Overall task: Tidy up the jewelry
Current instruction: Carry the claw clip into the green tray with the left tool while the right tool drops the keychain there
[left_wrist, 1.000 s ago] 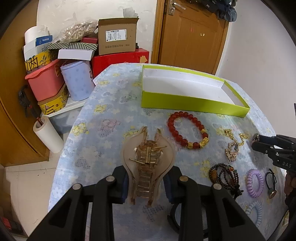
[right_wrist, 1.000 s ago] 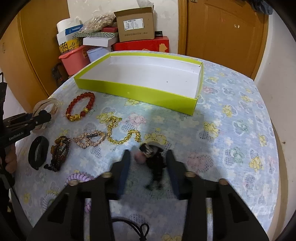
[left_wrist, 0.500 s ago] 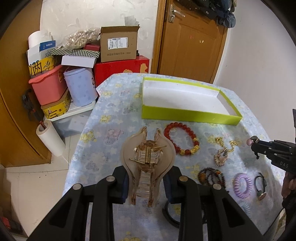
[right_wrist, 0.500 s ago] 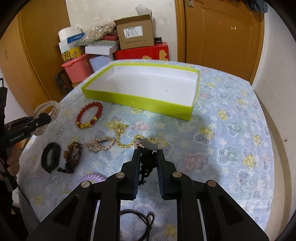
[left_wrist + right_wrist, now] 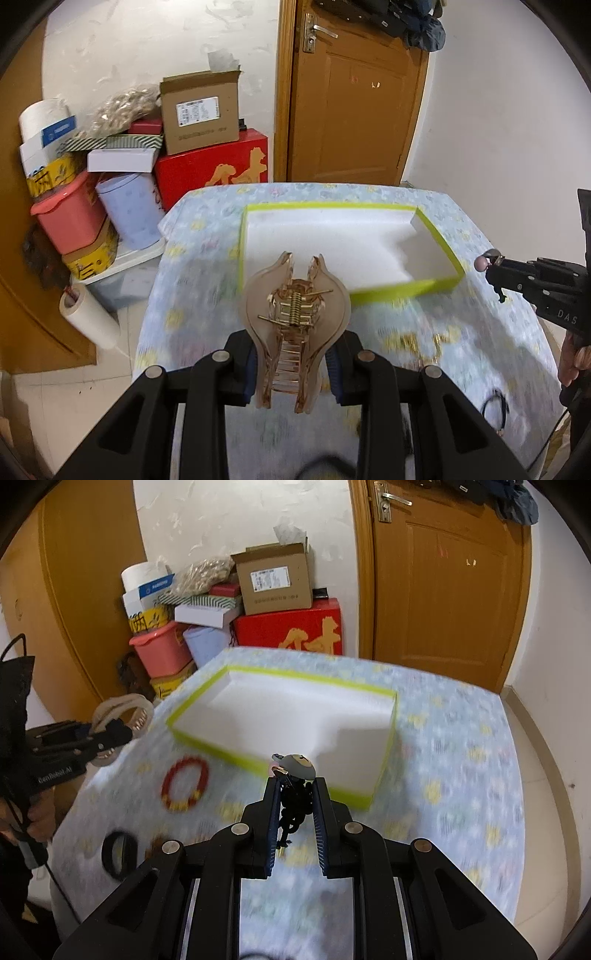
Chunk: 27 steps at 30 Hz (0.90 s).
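My left gripper is shut on a translucent brown hair claw clip, held above the floral tablecloth in front of the lime-green tray. My right gripper is shut on a black hair tie with a grey charm, raised just in front of the same tray's near wall. The tray's white inside holds nothing. In the right wrist view the left gripper with the clip shows at the left. In the left wrist view the right gripper shows at the right edge.
A red bead bracelet, a black ring-shaped band and gold chain pieces lie blurred on the tablecloth. Boxes and a pink bin are stacked beyond the table's far left, beside a wooden door. A person's hand holds the left gripper.
The right gripper shut on the black hair tie and lifted it off the cloth. Both grippers rose and moved toward the green tray, the left still carrying the claw clip.
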### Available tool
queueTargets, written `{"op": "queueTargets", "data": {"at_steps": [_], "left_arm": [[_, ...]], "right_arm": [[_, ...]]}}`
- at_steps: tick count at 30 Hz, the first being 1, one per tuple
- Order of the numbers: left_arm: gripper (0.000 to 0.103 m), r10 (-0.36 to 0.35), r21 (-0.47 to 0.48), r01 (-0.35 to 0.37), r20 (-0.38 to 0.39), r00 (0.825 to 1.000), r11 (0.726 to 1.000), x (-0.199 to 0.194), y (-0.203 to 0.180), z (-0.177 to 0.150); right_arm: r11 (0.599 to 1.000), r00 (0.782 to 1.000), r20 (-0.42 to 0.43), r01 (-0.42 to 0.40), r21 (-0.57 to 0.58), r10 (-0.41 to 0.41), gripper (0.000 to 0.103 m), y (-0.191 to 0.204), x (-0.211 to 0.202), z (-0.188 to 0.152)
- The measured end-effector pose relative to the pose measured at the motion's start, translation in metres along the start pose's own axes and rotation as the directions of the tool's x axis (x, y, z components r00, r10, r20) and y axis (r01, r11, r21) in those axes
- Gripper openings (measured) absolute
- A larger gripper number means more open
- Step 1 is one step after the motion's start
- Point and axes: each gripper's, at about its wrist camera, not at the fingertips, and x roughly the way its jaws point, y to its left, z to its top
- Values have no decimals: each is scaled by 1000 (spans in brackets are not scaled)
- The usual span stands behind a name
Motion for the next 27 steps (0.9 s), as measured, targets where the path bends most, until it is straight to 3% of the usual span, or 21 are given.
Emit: {"op": "queueTargets", "data": {"at_steps": [9, 17, 27], "left_arm": [[32, -20, 3, 20, -44, 999, 1000, 75, 11, 52], [32, 13, 9, -12, -101, 995, 1000, 135, 15, 64], [32, 70, 13, -68, -122, 990, 998, 156, 15, 63]], "right_arm": [[999, 997, -58, 44, 30, -42, 18, -37, 73, 42], [995, 991, -111, 84, 53, -78, 18, -60, 122, 52], [991, 982, -147, 125, 56, -116, 21, -67, 138, 56]]}}
